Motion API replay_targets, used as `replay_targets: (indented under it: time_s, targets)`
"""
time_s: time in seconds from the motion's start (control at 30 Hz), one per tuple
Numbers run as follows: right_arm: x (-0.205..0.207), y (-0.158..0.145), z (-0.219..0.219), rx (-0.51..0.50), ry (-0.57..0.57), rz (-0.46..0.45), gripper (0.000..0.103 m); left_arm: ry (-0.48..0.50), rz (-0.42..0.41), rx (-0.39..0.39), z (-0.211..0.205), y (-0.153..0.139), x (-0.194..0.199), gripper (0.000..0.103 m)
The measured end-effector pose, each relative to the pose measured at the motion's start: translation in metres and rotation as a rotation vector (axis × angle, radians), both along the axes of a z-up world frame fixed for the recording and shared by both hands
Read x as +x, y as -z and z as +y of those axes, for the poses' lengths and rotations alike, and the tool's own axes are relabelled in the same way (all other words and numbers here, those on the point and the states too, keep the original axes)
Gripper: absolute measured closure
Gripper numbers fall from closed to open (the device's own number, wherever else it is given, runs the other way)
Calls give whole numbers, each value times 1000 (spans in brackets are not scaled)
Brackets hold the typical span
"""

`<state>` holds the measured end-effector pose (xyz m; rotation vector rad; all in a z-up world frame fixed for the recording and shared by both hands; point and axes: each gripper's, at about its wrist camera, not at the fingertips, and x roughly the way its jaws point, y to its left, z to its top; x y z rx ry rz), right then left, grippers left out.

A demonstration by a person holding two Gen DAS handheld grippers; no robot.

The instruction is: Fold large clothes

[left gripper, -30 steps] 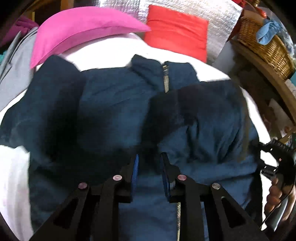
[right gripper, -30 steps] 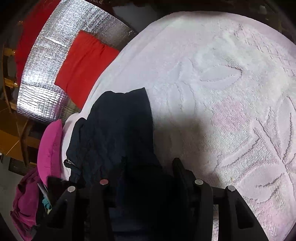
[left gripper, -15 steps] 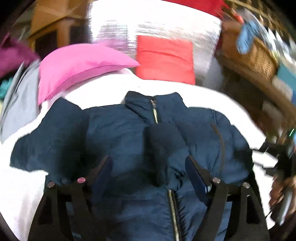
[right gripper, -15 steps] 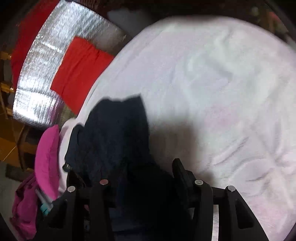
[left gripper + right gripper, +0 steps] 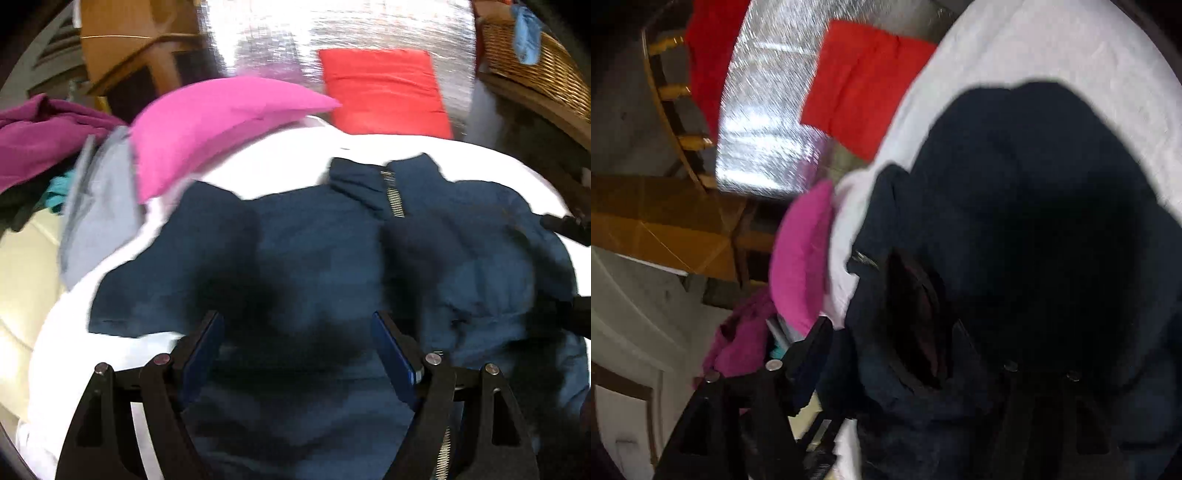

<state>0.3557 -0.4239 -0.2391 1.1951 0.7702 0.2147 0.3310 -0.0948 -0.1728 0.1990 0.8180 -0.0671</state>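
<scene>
While the navy jacket [image 5: 332,266] lies spread beneath both, left gripper [image 5: 299,354] and right gripper [image 5: 886,347] gape released, the right's jaws just widened.

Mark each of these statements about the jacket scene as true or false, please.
1. The navy jacket lies on a white blanket. True.
2. The left tongs are shut on the jacket. False: the jaws stand apart, pressing nothing.
3. A pink pillow lies beyond the jacket's sleeve. True.
4. The jacket's zipper is open down to the hem. False: it is closed at the collar.
5. A wicker basket stands at the upper right. True.
</scene>
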Motion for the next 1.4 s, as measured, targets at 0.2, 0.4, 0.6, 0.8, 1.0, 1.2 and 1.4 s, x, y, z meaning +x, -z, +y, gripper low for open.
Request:
replay_targets:
  time_s: [0.2,0.4,0.6,0.8,1.0,1.2,1.4]
  targets:
    - [10,-6,42,145,-120,-104,25,-124,-28,-23,52,-9,3,21]
    - [-15,-77,70,146,-329,-452,24,-180,-59,-95,74,-18,3,21]
    - [-23,-46,5,7,-37,-215,23,-128,-120,-98,58,-26,-4,21]
    - [-44,-33,-65,-64,162,-76,40,-19,-113,-138,34,-19,-2,21]
    - [-31,-5,-70,-74,161,50,50,100,-108,-135,-9,-9,5,21]
    - [-21,25,-71,-163,128,210,66,90,116,-87,-30,35,39,21]
    - [-17,15,-70,-180,131,177,64,89,228,-102,-24,51,48,21]
